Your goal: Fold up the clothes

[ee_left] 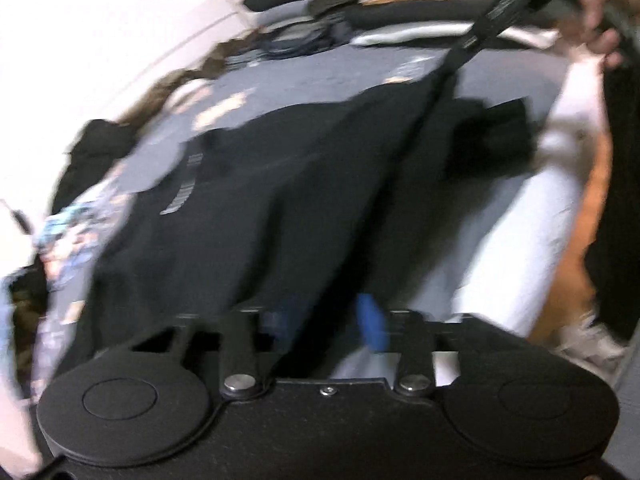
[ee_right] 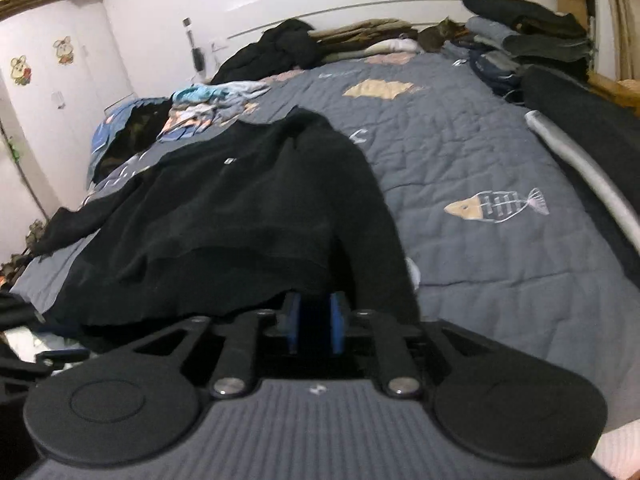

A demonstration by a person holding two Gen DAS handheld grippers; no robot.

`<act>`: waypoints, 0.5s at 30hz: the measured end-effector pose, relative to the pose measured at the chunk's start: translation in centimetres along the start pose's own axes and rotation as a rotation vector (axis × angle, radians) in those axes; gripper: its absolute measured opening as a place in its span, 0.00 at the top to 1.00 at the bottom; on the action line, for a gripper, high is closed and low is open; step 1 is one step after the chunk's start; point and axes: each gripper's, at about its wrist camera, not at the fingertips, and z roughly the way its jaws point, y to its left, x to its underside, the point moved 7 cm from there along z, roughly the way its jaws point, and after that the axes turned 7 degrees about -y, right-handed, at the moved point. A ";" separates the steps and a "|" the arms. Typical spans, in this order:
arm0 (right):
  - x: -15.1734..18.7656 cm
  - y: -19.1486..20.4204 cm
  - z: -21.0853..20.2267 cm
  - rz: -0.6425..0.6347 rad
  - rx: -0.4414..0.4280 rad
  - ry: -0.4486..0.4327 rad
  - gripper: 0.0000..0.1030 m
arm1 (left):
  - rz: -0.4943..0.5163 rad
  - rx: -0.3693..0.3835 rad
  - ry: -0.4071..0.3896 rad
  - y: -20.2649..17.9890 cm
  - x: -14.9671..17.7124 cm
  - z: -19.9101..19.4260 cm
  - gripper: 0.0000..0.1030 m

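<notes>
Two claws are in use over a bed (ee_right: 460, 152) covered by a grey quilt with fish motifs. The task item, a black sweatshirt (ee_right: 240, 208), lies spread on the quilt, hem toward the cameras.

Right claw (ee_right: 316, 326): the blue pads (ee_right: 338, 326) stand narrowly parted at the sweatshirt hem. Dark fabric lies just ahead of and over the pad tips; whether the pads press on it cannot be told.

Left claw (ee_left: 320, 320): the view is heavily blurred. One blue pad (ee_left: 372, 322) shows at the near edge of the sweatshirt (ee_left: 300, 200); the other is lost against dark cloth. Its opening and any contact cannot be told.

Folded clothes (ee_right: 520, 40) are stacked at the far right of the bed.
</notes>
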 end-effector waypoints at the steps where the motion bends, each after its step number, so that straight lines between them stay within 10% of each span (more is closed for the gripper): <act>1: -0.5 -0.1 -0.6 -0.004 0.014 -0.029 0.69 | 0.006 -0.025 0.012 1.3 0.5 -0.2 0.50; 9: -3.4 1.8 -1.7 -0.037 -0.019 -0.186 0.52 | 0.009 -0.091 0.145 5.9 4.7 1.5 0.51; 15: -0.2 9.4 3.4 -0.316 -0.136 -0.078 0.51 | 0.086 -0.133 0.214 6.1 8.1 3.5 0.50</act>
